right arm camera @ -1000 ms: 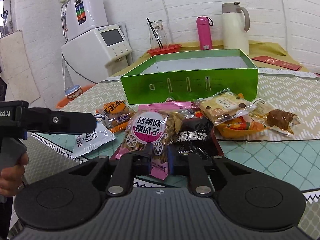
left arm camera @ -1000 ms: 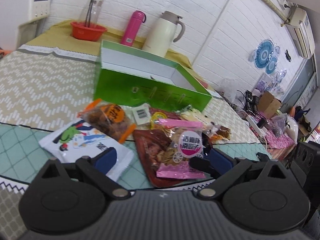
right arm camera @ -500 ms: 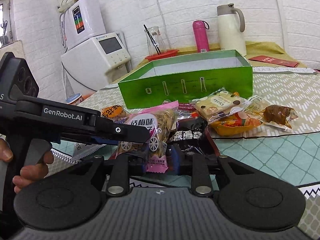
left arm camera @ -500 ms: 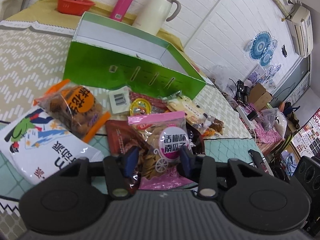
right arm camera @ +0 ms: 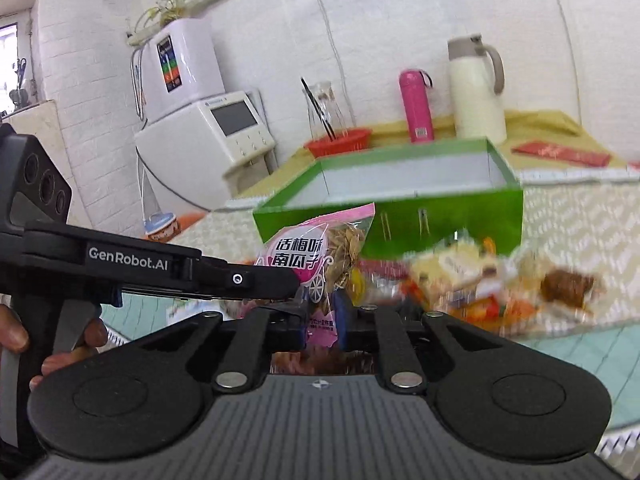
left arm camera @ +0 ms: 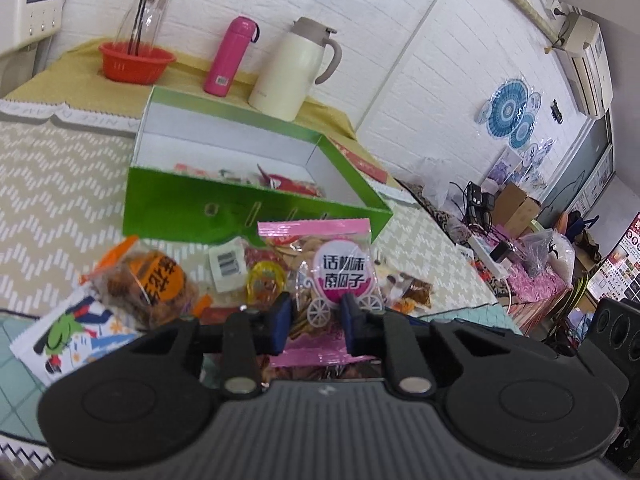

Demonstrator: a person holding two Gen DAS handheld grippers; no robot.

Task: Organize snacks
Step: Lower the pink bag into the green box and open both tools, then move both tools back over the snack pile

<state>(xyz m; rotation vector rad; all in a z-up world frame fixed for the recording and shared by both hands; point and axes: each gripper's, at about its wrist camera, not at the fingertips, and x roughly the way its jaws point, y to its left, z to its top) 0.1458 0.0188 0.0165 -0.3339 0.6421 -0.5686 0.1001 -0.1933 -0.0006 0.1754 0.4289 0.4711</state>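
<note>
A pink-edged clear packet of pumpkin seeds is held upright above the table. My left gripper is shut on its lower part. My right gripper is shut on the same packet, with the left gripper's body coming in from the left. Behind stands the open green box, with a few red snacks inside; it also shows in the right wrist view. Loose snack packets lie in front of the box.
An orange-label snack and a white cartoon packet lie at the left. More packets lie at the right. A cream jug, a pink flask and a red bowl stand behind the box.
My left gripper closed in on the seed packet and shut on it. Both grippers lifted the packet off the pile toward the green box. The right wrist view is blurred by motion.
</note>
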